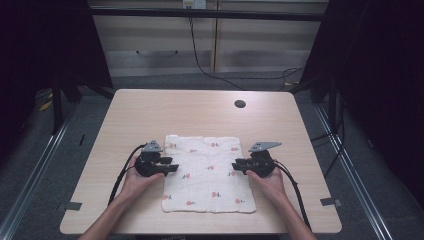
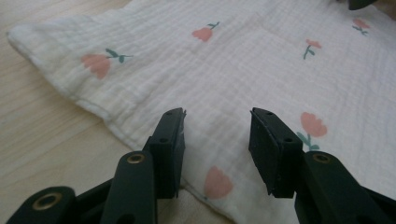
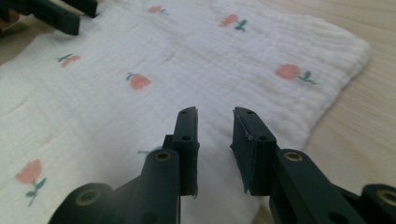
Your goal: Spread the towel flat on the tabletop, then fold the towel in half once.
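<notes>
Gripping the cloth (image 1: 207, 172) well means lowering the empty, part-open left gripper (image 2: 217, 133) and right gripper (image 3: 215, 130) squarely onto opposite side edges.

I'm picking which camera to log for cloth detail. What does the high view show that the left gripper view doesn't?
High view alone: the whole table, its dark round hole, both hands, the floor.
Left gripper view alone: the crinkled weave up close, with the left gripper open over the cloth's edge.
Both: the white flowered cloth lying flat on the wood.
</notes>
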`<state>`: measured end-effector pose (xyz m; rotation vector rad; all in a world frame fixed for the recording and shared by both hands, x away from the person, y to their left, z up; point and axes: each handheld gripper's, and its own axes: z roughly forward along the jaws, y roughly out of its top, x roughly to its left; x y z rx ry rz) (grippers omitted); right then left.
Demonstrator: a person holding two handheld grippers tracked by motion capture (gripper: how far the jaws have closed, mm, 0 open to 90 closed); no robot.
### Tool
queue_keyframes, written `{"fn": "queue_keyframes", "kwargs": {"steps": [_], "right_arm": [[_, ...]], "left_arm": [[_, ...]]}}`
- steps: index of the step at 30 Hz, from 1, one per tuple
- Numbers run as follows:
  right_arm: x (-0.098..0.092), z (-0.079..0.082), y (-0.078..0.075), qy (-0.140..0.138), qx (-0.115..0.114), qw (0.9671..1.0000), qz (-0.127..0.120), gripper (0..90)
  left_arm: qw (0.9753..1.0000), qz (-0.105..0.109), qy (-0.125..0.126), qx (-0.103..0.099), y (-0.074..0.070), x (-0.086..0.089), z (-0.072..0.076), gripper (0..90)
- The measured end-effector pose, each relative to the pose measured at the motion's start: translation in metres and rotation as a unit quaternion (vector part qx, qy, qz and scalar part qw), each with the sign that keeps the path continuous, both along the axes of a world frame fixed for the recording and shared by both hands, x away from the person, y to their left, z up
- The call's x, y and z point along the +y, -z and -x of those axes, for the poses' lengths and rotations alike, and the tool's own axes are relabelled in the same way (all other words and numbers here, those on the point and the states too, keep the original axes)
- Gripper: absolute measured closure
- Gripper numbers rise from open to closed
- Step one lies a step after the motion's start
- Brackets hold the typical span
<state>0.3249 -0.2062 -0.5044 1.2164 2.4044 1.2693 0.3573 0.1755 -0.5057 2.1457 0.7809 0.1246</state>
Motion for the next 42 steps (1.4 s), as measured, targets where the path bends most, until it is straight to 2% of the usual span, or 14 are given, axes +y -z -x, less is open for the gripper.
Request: {"fn": "queue_keyframes", "kwargs": {"steps": [2,7,11,15,17,18,22,25,29,34,36,38,40,42], "right_arm": [[-0.003,-0.002,0.002,0.011,0.006,0.9999,0.0,71.5],[-0.004,0.004,0.003,0.008,0.015,0.9997,0.016,72.1],[-0.004,0.014,0.003,0.001,0.018,0.9998,0.013,72.3],[-0.007,0.025,0.001,-0.001,0.023,0.9995,0.02,72.2],[-0.006,0.031,0.0,-0.004,0.02,0.9993,0.03,71.8],[-0.006,0.032,0.0,-0.004,0.015,0.9994,0.031,71.6],[-0.006,0.034,-0.001,-0.007,0.023,0.9993,0.028,70.9],[-0.003,0.037,-0.003,-0.01,0.023,0.9991,0.034,68.9],[-0.002,0.031,-0.01,-0.011,0.009,0.9998,0.014,65.5],[-0.009,0.01,-0.017,0.009,-0.001,0.9999,-0.008,64.2],[-0.01,0.006,-0.017,0.011,-0.005,0.9999,-0.005,64.2],[-0.011,0.003,-0.016,0.012,-0.004,0.9999,-0.002,64.1],[-0.012,0.001,-0.015,0.011,-0.007,0.9999,0.007,64.1],[-0.015,-0.001,-0.016,0.012,-0.008,0.9999,0.008,63.0]], "left_arm": [[1.0,-0.004,0.002,-0.004,0.0,0.0,0.0,56.7],[1.0,0.004,0.007,-0.005,0.002,0.002,-0.002,56.5],[0.9999,0.008,0.009,-0.006,0.002,0.003,0.0,55.9],[0.9997,0.003,0.021,-0.007,0.001,0.001,0.008,55.7],[0.9996,0.002,0.027,0.0,0.0,0.002,0.013,55.7],[0.9995,-0.001,0.031,0.001,0.0,0.004,0.016,55.7],[0.9993,-0.006,0.036,-0.001,-0.001,0.005,0.025,55.7],[0.9993,-0.001,0.038,0.005,-0.001,0.006,0.024,55.6],[0.9993,0.013,0.033,0.016,-0.001,0.009,0.019,55.0],[0.9994,0.017,0.024,0.016,-0.003,0.009,0.015,54.0],[0.9993,0.018,0.032,0.011,-0.004,0.008,0.014,55.5],[0.9994,0.021,0.025,0.007,-0.006,0.008,0.014,55.2],[0.9994,0.024,0.023,0.008,-0.005,0.009,0.014,53.5],[0.9997,0.018,0.014,0.006,-0.004,0.009,0.014,48.2]]}}
